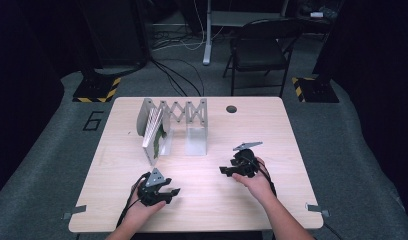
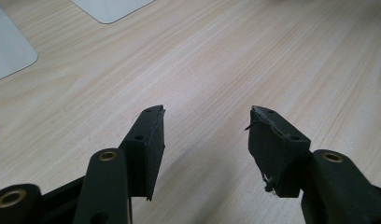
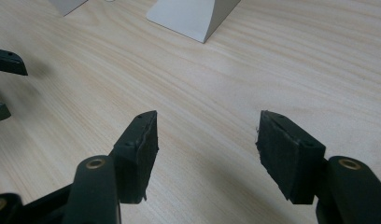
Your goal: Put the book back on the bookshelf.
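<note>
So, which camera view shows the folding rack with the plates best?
The high view: the whole folding rack stands there on the table, plates in its left slot. The left gripper view catches grey base corners at its top edge; the right gripper view shows one base corner.

A recording lab or studio: a pale wooden table (image 1: 202,185) stands on grey carpet (image 1: 352,150), ringed by black curtains (image 1: 22,75), with hazard-striped stand bases (image 1: 97,90), loose floor cables (image 1: 177,75) and a folding chair (image 1: 259,50) behind.
</note>
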`<state>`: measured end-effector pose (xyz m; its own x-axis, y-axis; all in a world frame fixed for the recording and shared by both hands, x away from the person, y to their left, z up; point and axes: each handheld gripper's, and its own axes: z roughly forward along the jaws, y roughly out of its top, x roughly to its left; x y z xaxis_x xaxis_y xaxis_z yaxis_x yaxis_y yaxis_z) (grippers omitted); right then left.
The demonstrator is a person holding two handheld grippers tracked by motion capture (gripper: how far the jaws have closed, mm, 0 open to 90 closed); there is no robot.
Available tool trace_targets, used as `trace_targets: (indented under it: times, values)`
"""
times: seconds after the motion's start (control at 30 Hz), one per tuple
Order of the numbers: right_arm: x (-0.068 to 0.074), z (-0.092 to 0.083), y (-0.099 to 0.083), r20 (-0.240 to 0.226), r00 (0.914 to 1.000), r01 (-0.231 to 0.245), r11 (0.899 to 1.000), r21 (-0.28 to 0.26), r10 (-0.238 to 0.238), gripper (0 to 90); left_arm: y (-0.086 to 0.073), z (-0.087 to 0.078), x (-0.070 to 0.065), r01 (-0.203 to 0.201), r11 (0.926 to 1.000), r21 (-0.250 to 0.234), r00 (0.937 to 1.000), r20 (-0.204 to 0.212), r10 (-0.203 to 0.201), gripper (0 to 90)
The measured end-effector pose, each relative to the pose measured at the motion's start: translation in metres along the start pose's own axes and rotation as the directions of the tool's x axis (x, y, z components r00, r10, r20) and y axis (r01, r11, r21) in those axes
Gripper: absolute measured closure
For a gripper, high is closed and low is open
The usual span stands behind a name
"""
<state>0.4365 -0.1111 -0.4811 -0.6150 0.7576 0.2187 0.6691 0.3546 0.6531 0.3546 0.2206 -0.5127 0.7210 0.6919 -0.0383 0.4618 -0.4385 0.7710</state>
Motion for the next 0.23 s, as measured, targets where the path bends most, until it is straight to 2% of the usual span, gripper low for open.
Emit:
trace_targets:
  times: [0.2, 0.23]
  values:
    - [-0.0002, 0.0005, -0.0003, 0.002, 1.0, 0.0, 1.0, 0.004, 0.0, 38.1, 0.002, -0.0077, 0.0039, 0.005, 1.0, -0.008, 0.9999, -0.009, -0.005, 46.2]
    - [-0.0011, 0.0017, -0.0004, 0.004, 1.0, 0.008, 1.0, -0.01, -0.008, 38.1, 0.002, -0.0093, 0.0049, 0.011, 0.9999, -0.012, 0.9999, -0.011, -0.011, 46.5]
